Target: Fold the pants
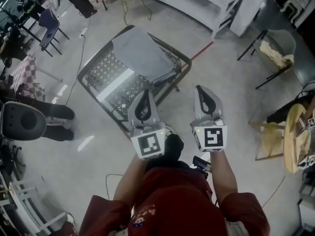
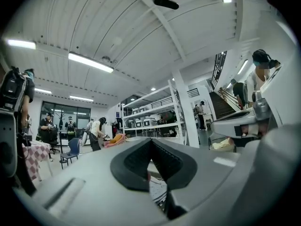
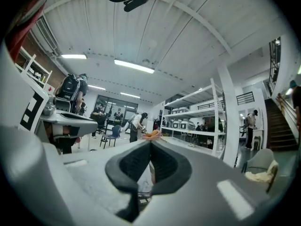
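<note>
Pants (image 1: 142, 53) lie on the table's (image 1: 104, 76) far end.

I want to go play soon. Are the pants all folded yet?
Not yet. Nothing looks done: the gray pants lie loose on the far end of the table, with no tidy fold showing. Nothing is in hand: the left gripper and right gripper are shut and empty, short of the pants. All the folding is left.

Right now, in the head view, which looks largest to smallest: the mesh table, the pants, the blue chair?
1. the mesh table
2. the pants, which cover only the table's far part
3. the blue chair, which looks smallest; it stands farther from the camera, so its true size is unsure
</note>
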`<state>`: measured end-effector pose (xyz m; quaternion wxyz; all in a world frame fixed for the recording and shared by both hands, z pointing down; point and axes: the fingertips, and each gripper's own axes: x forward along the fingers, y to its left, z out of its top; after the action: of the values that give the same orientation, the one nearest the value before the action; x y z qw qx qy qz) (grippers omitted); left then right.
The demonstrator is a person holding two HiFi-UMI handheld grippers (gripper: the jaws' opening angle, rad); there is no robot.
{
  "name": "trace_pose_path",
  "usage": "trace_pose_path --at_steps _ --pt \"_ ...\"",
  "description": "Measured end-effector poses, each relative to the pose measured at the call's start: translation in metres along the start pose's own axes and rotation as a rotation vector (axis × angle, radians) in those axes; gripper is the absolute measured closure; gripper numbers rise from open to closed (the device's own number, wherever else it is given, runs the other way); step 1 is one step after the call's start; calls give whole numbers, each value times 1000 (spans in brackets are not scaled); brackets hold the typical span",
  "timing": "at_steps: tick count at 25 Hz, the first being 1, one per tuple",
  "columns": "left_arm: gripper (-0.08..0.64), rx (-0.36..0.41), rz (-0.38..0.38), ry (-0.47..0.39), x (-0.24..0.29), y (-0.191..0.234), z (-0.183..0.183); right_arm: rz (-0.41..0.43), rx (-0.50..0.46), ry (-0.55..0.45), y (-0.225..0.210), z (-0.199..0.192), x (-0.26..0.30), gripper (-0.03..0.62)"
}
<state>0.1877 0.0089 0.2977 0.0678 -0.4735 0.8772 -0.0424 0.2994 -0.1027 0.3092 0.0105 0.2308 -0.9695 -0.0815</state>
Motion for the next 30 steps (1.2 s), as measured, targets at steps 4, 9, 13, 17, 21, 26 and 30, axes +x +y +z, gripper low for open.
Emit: trace_pose_path --at_steps 4,9,13,17,21,26,30 --pt "554 -13 41 21 33 11 -17 54 -12 20 -4 -15 45 591" --pt "554 -7 93 52 81 29 -37 136 -12 39 -10 -23 106 591" --pt "554 -19 122 64 120 40 -53 184 -33 56 -18 -35 156 591" --pt "554 1 139 75 146 49 -65 226 -42 51 -19 -40 194 591" --pt "554 37 135 87 160 57 -74 255 -69 51 -16 -40 219 591" --pt "554 92 113 97 166 61 -79 288 -70 43 -12 -39 240 591" --pt "554 96 123 129 168 60 -90 309 -77 62 -11 -48 249 591"
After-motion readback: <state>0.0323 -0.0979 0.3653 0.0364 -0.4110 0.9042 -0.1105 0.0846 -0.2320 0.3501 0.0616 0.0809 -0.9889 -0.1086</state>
